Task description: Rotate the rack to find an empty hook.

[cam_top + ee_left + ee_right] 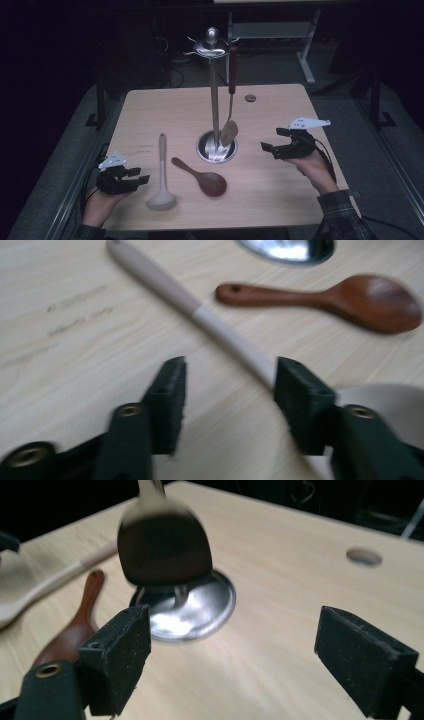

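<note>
At lower left of the high view, the left hand-held gripper (141, 176) sits half spread beside the pale ladle (161, 172), pinching nothing. Past it lies the brown wooden spoon (201, 177). At right, the right hand-held gripper (270, 140) is spread wide, empty, facing the utensil stand (214, 90) on the desk (280, 200).

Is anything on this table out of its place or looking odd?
Two utensils lie loose on the table: a pale ladle and a brown wooden spoon, beside the stand, where a spatula hangs. Nothing looks spilled or damaged.
</note>
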